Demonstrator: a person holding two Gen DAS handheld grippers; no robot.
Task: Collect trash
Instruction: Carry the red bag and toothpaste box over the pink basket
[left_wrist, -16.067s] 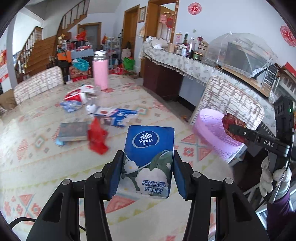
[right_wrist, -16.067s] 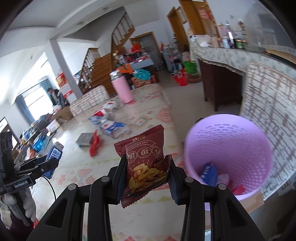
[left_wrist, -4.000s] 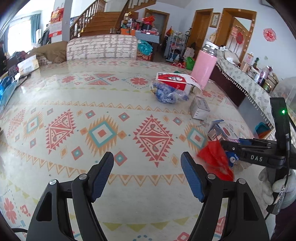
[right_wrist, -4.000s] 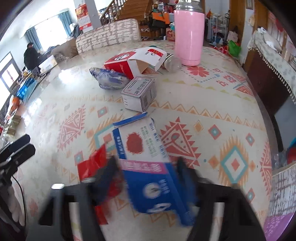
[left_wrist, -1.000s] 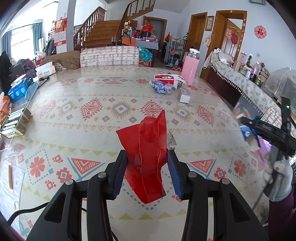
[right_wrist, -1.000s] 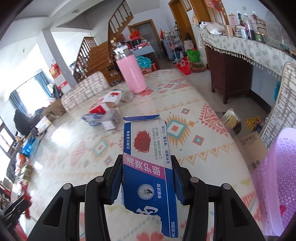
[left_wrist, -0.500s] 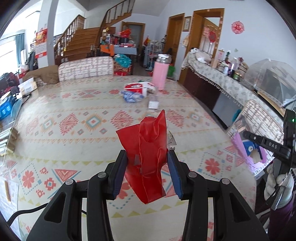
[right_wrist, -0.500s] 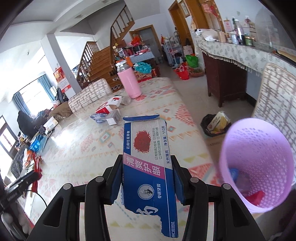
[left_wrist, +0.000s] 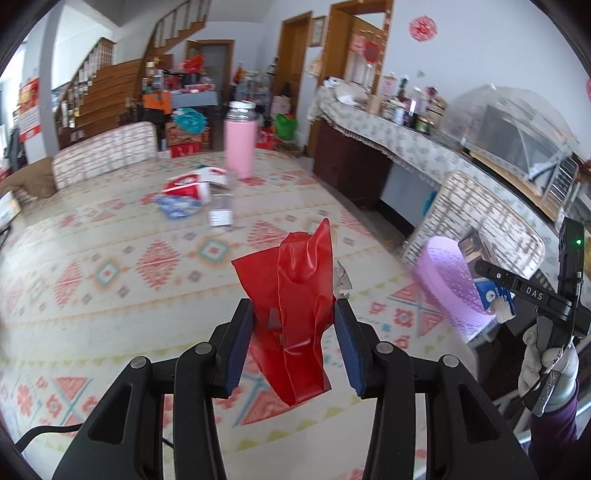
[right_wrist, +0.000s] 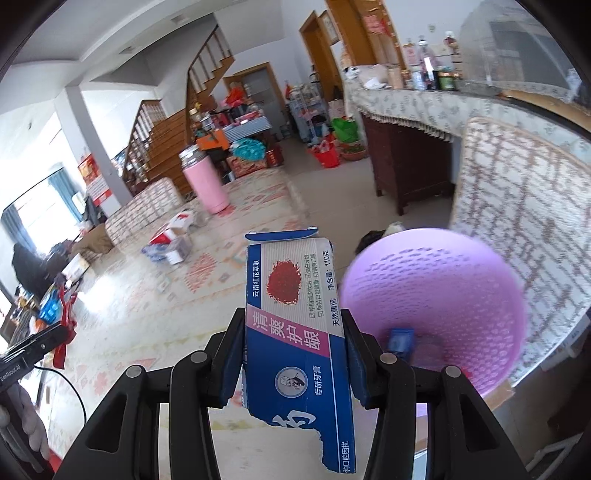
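My left gripper (left_wrist: 293, 345) is shut on a crumpled red plastic wrapper (left_wrist: 295, 295), held above the patterned table. My right gripper (right_wrist: 295, 354) is shut on a torn blue toothpaste box (right_wrist: 295, 321), held just left of the purple mesh trash basket (right_wrist: 443, 295). The basket holds a blue packet and other trash. In the left wrist view the basket (left_wrist: 443, 280) stands off the table's right edge, and the right gripper (left_wrist: 495, 280) holds the box at its rim. More trash lies far up the table: a red-and-white carton (left_wrist: 188, 188), a blue bag (left_wrist: 177, 210), a small box (left_wrist: 220, 216).
A pink thermos (left_wrist: 240, 142) stands at the far end of the table (left_wrist: 110, 266). A woven chair back (right_wrist: 524, 206) is behind the basket. A sideboard with bottles (left_wrist: 399, 122) runs along the right wall. Another chair (left_wrist: 103, 157) stands at the far side.
Both grippers have swung right toward the basket. The basket looms larger and closer in both views. The toothpaste box now sits at the basket's rim. Both holds are unchanged.
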